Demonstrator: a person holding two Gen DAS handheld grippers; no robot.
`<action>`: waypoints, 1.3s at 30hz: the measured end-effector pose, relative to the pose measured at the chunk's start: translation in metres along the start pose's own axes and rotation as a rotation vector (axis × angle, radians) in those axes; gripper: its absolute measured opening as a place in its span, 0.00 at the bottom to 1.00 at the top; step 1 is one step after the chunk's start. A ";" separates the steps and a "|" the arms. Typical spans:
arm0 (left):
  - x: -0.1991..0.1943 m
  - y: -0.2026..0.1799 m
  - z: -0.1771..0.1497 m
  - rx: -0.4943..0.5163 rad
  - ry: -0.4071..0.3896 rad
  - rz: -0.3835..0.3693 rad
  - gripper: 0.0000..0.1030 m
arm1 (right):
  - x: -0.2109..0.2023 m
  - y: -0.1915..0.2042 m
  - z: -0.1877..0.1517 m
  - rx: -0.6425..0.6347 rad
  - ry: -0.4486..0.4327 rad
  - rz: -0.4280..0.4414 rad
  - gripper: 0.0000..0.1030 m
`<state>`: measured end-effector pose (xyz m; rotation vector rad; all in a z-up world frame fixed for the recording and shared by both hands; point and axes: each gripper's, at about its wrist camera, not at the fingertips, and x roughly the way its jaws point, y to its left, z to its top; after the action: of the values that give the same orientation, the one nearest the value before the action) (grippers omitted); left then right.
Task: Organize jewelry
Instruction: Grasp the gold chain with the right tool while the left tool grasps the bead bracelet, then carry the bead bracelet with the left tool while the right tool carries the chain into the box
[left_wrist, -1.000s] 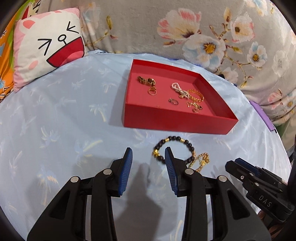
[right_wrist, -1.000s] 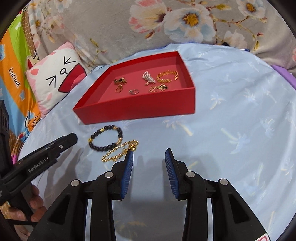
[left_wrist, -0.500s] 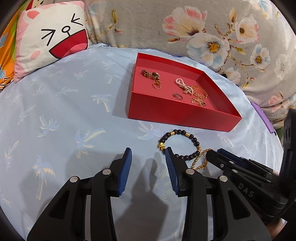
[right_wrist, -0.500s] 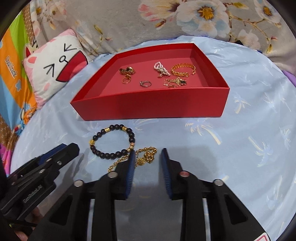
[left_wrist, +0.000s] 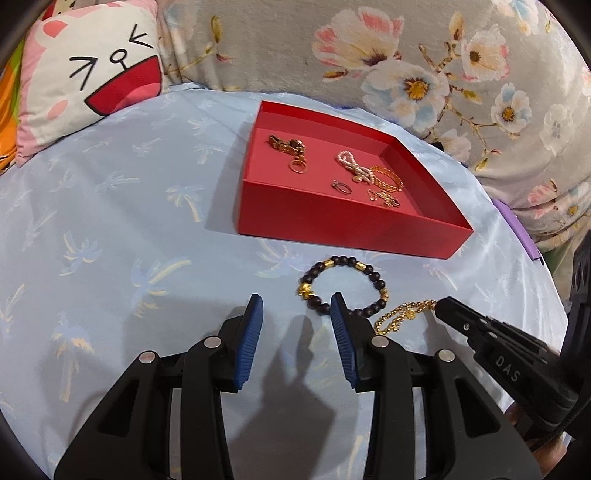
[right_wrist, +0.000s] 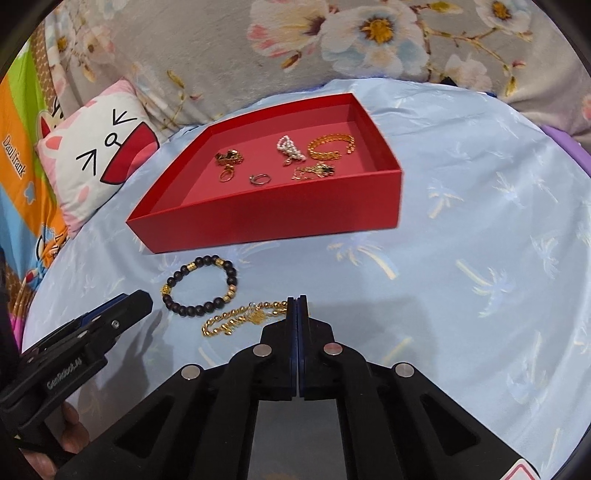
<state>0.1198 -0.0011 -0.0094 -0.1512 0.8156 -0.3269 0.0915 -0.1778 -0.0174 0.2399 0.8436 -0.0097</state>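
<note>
Gold chain bracelet (right_wrist: 243, 316) pinched at one end by closed right gripper (right_wrist: 297, 301), presumably for transfer to red tray (right_wrist: 266, 221); left gripper (left_wrist: 297, 321) hovers open, empty, beside beaded bracelet (left_wrist: 343, 284).

We look across a pale blue cloth (left_wrist: 110, 229) printed with small palm trees, spread smooth over a rounded surface. At ten o'clock a white cushion (left_wrist: 92, 81) with a laughing cartoon cat face, pink ears and a wide red mouth, leans against a grey drape (left_wrist: 369, 55) patterned with large pink and white flowers, which runs along the back from eleven to two o'clock. At three o'clock a purple edge (left_wrist: 517, 236) shows just beyond the cloth. At nine o'clock in the right wrist view, we see bright orange, green and blue fabric (right_wrist: 18, 177) with printed lettering.
</note>
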 end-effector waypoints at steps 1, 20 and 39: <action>0.003 -0.004 0.002 0.012 0.006 0.005 0.35 | -0.001 -0.002 0.000 0.007 0.001 0.001 0.00; 0.035 -0.025 0.017 0.056 0.058 0.015 0.07 | -0.012 -0.012 -0.006 0.032 -0.028 0.030 0.00; -0.053 -0.043 0.068 0.138 -0.097 -0.031 0.07 | -0.086 0.010 0.059 -0.094 -0.200 0.034 0.00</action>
<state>0.1265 -0.0229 0.0844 -0.0506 0.6930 -0.4006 0.0787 -0.1880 0.0856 0.1618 0.6393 0.0375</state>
